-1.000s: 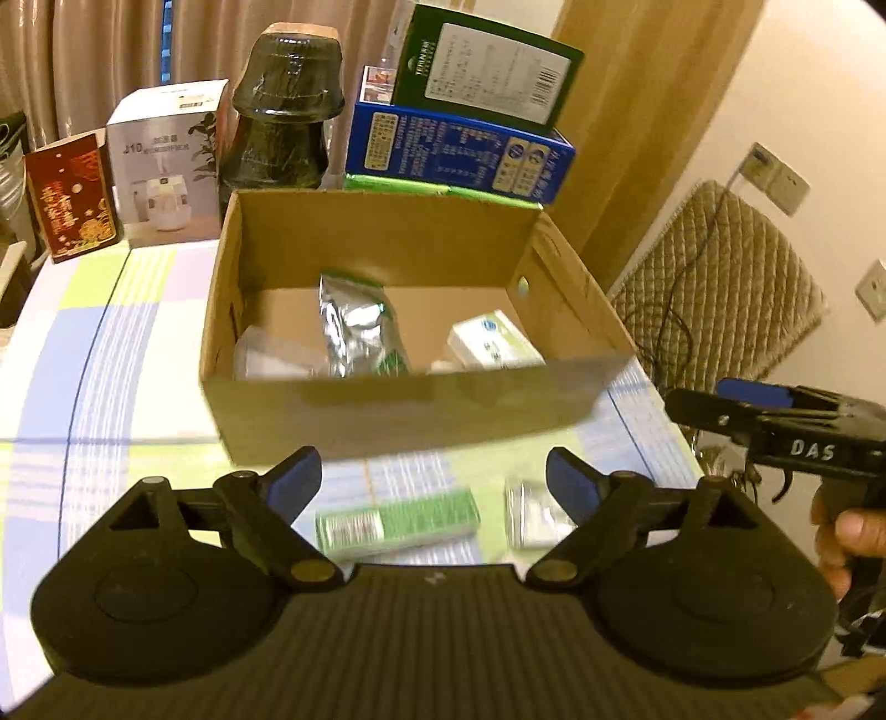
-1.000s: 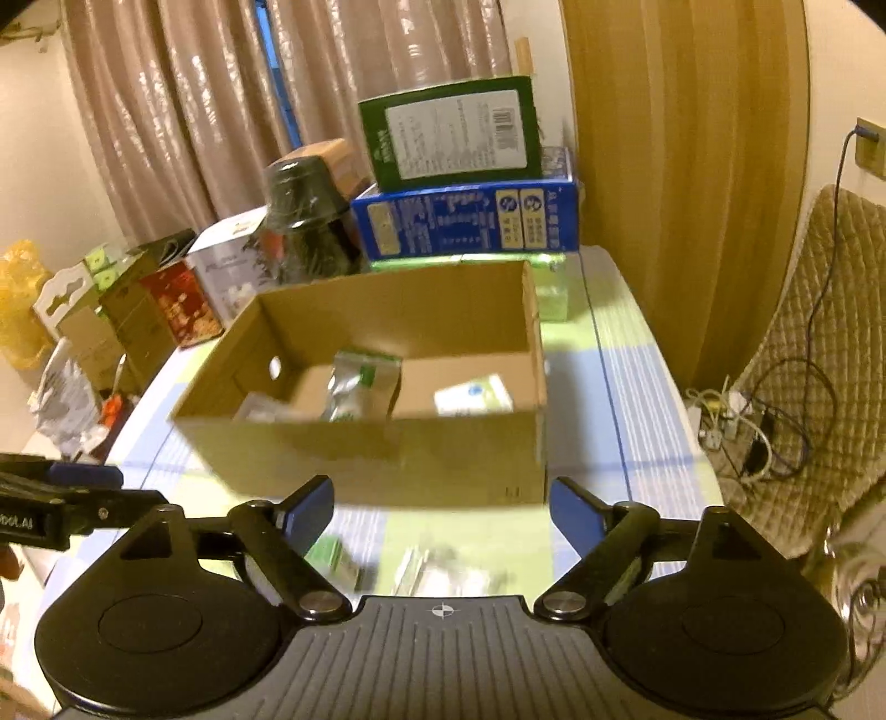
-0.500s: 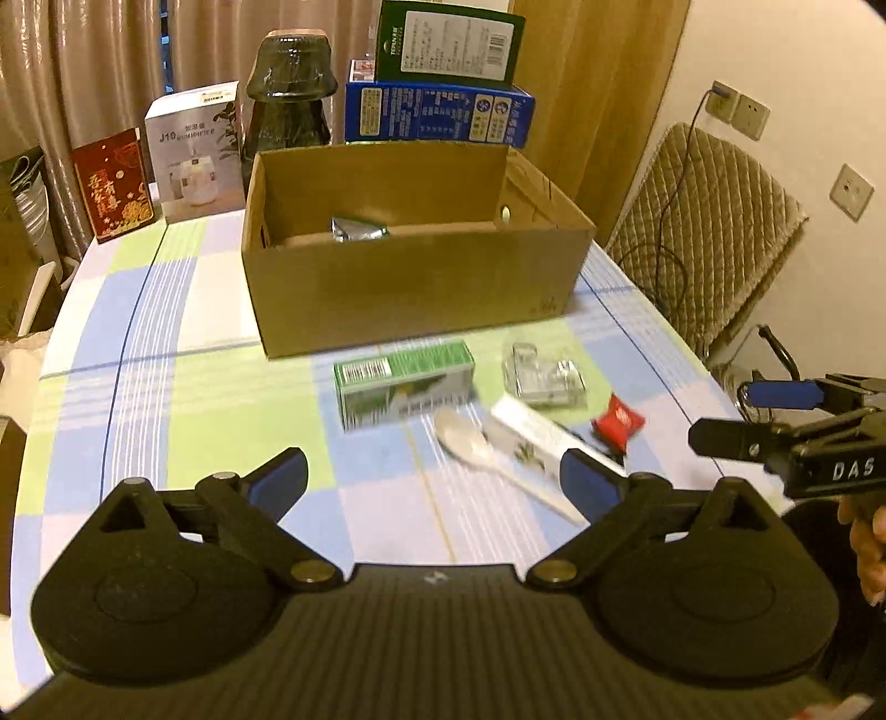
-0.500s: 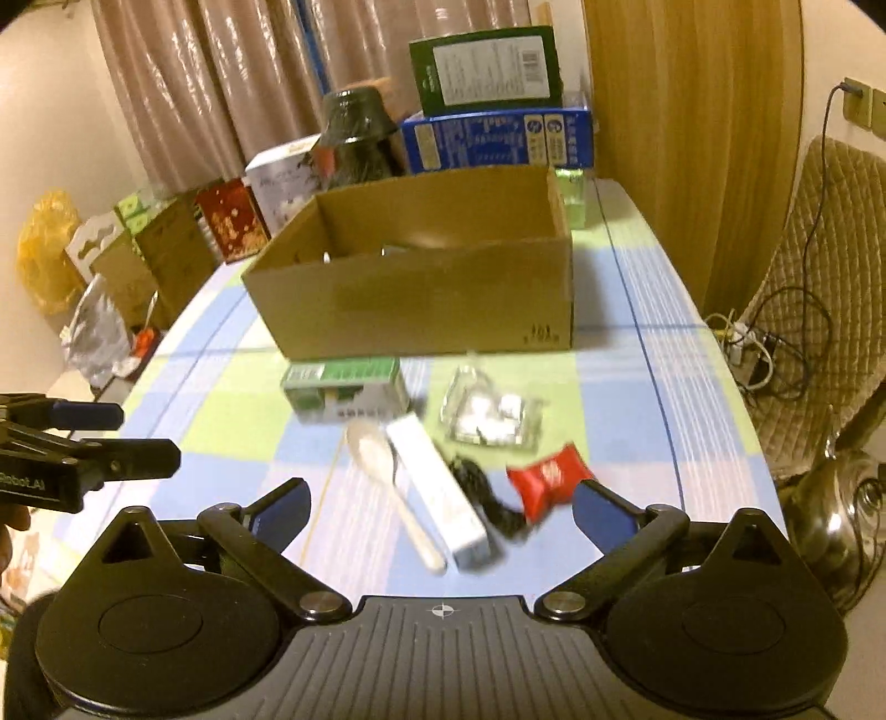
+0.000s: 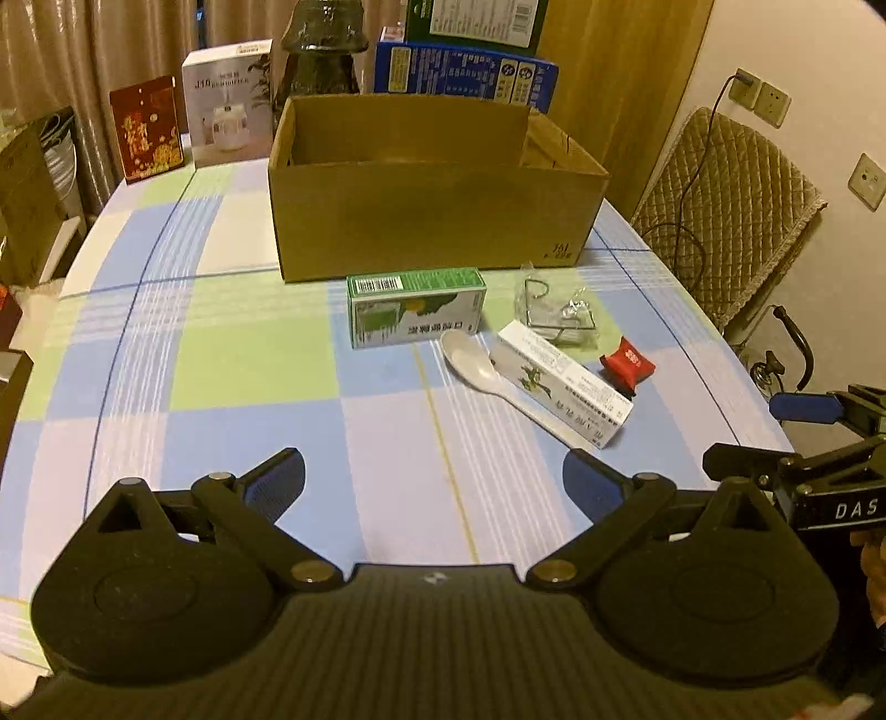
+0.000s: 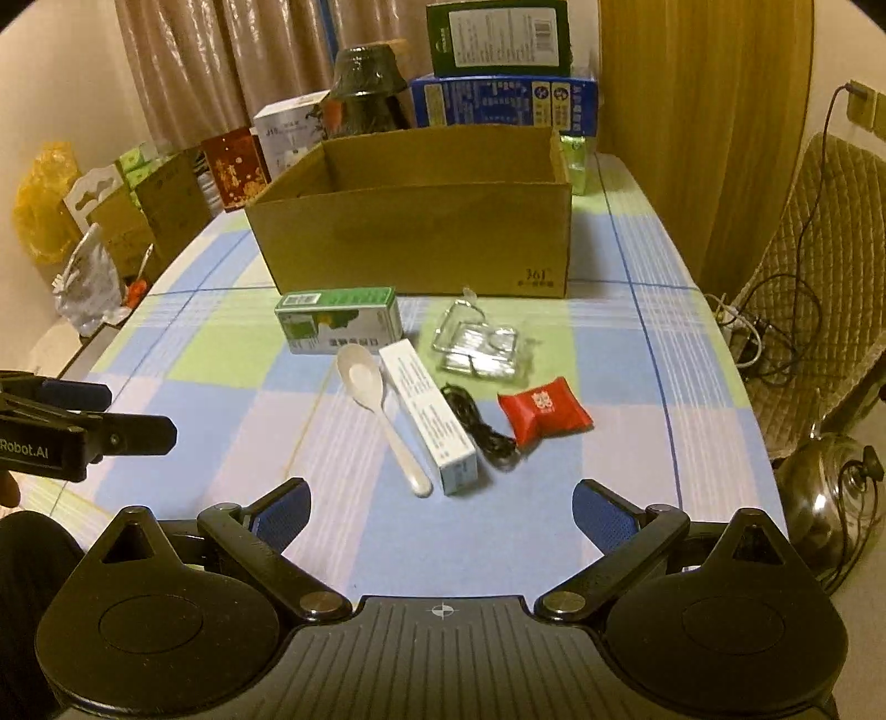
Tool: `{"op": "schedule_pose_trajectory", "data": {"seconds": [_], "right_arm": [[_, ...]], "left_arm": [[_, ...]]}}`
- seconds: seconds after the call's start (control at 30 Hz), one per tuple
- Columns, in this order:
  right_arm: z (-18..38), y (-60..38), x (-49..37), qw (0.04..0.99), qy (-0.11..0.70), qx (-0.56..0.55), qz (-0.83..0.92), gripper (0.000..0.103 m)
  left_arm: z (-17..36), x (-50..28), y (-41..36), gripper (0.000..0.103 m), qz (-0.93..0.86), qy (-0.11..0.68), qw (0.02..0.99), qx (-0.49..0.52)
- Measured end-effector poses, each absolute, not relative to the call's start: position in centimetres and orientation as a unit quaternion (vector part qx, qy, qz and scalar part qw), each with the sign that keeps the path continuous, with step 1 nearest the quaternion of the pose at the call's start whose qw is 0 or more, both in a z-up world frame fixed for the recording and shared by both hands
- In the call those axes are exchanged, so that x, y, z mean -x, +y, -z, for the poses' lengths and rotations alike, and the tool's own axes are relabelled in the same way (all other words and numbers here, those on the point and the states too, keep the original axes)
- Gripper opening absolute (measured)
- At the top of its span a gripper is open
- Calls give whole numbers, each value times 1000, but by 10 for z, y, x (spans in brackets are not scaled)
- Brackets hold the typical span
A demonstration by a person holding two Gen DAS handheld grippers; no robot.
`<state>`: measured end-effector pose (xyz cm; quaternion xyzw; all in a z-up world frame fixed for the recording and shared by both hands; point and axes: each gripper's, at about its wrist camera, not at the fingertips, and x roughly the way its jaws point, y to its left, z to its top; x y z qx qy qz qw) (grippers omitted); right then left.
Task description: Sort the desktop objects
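An open cardboard box [image 5: 432, 221] [image 6: 421, 232] stands at the far middle of the checked tablecloth. In front of it lie a green-and-white carton [image 5: 416, 306] [image 6: 340, 320], a white spoon [image 5: 482, 365] [image 6: 376, 399], a long white box [image 5: 562, 382] [image 6: 429, 415], a clear packet of metal bits [image 5: 559, 315] [image 6: 479, 346], a red packet [image 5: 626, 360] [image 6: 542, 412] and a black cord [image 6: 479, 426]. My left gripper [image 5: 434, 479] hangs open over bare cloth, nearer than the items. My right gripper [image 6: 443, 504] is open too, just short of the spoon and the white box, with nothing held.
Behind the cardboard box stand blue and green boxes [image 5: 465, 66], a dark glass jar [image 5: 321, 50], a white appliance box [image 5: 230, 99] and a red box [image 5: 147, 135]. A quilted chair [image 5: 725, 210] and cables lie past the table's right edge. More cartons [image 6: 155, 210] crowd the left.
Both grippers have drawn back from above the box and sunk toward the table. The box's inside has dropped out of sight and the loose items have come into view. Both jaws have spread wider.
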<state>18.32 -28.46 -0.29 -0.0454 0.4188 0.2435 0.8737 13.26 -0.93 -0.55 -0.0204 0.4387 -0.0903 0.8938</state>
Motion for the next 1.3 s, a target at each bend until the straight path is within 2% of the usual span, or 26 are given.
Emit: {"op": "schedule_pose_trajectory", "data": {"seconds": [0.5,0.6,0.7,0.87,0.97,1.3], "right_arm": [[25,-278,-205,869,424,67,-245,97],[32,-272,-214,867,425,80,-248,89],[42,-266,-225,862,427,98,-256,77],[58,-253,-242,850,432,128,-273,47],[66,-246,-251,844,434,144,-281,37],[85,-229,-257,823,453,175,-294,24]], "left_arm": [[29,-143,-3,98,79,455,887,3],[33,-147,0,98,78,456,886,6],[36,-152,0,98,77,460,885,8],[43,-164,-3,98,77,463,883,0],[46,-171,-5,98,78,465,882,-3],[59,-188,-8,98,84,475,876,6]]}}
